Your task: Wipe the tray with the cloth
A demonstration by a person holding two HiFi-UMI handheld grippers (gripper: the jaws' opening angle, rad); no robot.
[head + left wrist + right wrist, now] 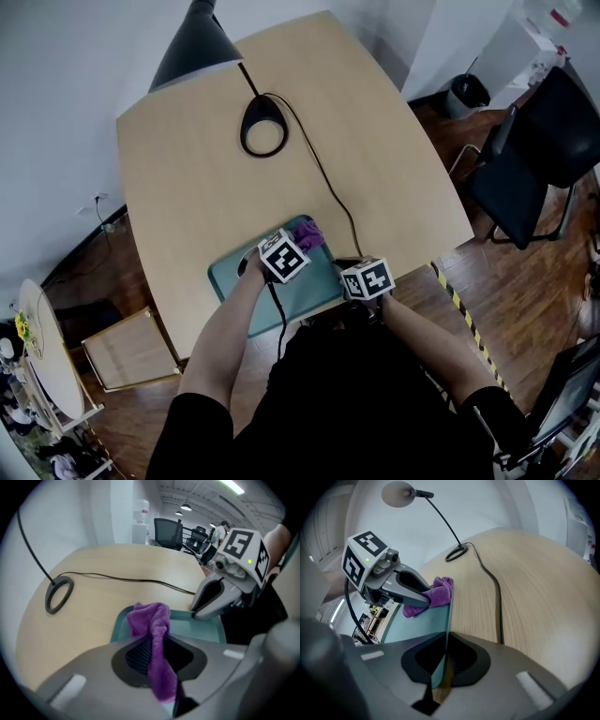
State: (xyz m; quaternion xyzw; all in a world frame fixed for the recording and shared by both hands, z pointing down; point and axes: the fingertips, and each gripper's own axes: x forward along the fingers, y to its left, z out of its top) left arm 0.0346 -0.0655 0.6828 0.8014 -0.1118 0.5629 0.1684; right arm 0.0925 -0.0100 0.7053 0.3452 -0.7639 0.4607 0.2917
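Observation:
A teal tray (298, 293) lies at the near edge of the wooden table (197, 178). A purple cloth (310, 234) rests on its far corner. My left gripper (157, 656) is shut on the cloth (154, 625), which hangs bunched between the jaws above the tray (201, 629). My right gripper (444, 657) is shut on the tray's right rim (448, 620), at the corner nearest me. The right gripper view shows the left gripper (421, 597) pressing the cloth (438, 591) onto the tray's far end. The right gripper (200, 612) touches the tray's edge in the left gripper view.
A black desk lamp's ring base (263, 127) and shade (195, 42) stand at the table's far side, with its cable (323, 178) running toward the tray's right. A black chair (534, 150), a bin (467, 92) and a wooden box (131, 349) are on the floor.

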